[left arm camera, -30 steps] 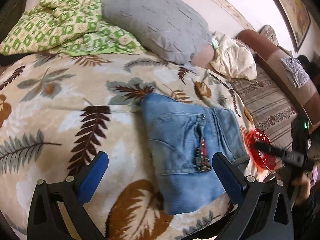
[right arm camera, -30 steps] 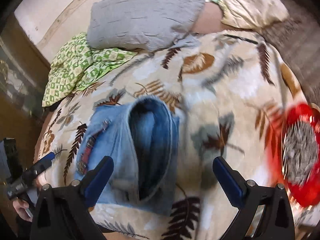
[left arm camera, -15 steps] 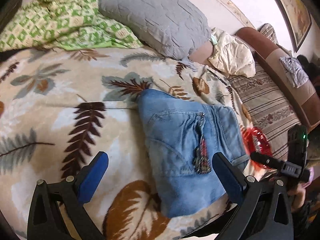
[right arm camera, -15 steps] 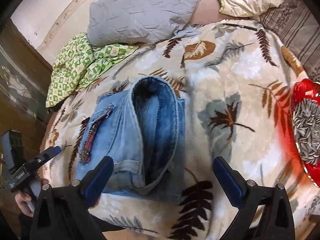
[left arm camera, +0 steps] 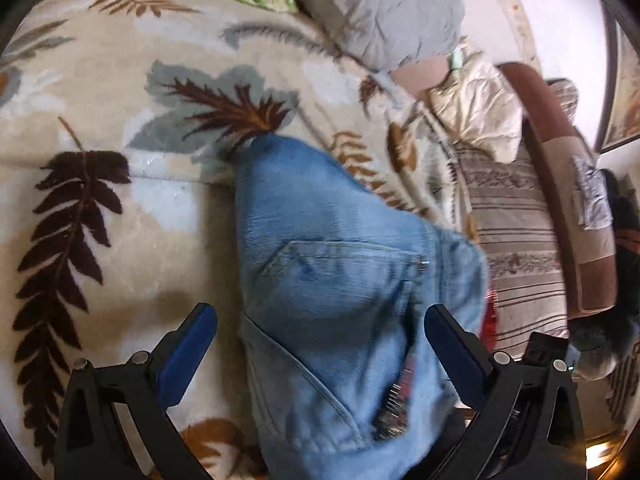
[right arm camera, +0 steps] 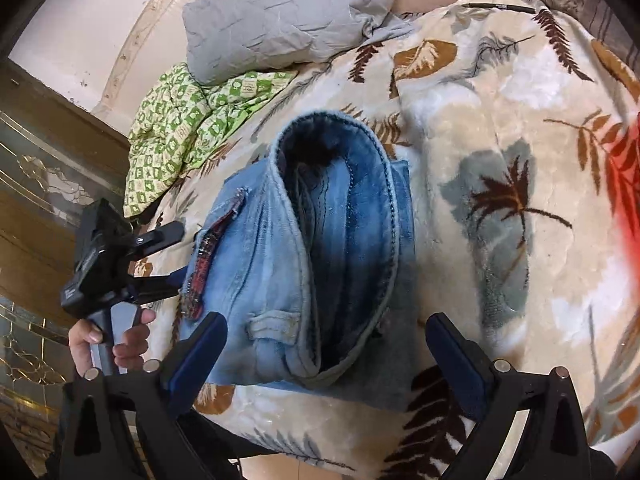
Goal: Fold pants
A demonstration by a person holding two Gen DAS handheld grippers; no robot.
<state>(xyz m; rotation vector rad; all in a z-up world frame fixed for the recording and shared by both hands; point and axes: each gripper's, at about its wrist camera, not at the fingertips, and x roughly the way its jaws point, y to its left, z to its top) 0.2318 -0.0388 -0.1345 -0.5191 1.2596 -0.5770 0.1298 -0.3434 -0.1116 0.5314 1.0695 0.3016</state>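
Note:
Light blue jeans (left arm camera: 340,300) lie folded into a thick bundle on a leaf-patterned blanket (left arm camera: 100,200). A back pocket and a red beaded strip face up. In the right wrist view the jeans (right arm camera: 304,260) show their open folded edge with darker layers inside. My left gripper (left arm camera: 320,336) is open and empty, its blue pads either side of the bundle's near end. My right gripper (right arm camera: 324,348) is open and empty, close to the bundle's near edge. The left gripper also shows in the right wrist view (right arm camera: 120,256), held in a hand beside the jeans.
A grey pillow (left arm camera: 380,8) and a green patterned cloth (right arm camera: 188,120) lie at the head of the bed. A cream cloth (left arm camera: 480,116) and a striped cushion (left arm camera: 516,240) lie to the right. A red dish (right arm camera: 628,184) sits at the right. A pen (right arm camera: 500,7) lies far off.
Both grippers have moved in closer to the jeans, which now fill more of each view. The jeans have not been moved. Both grippers stay open.

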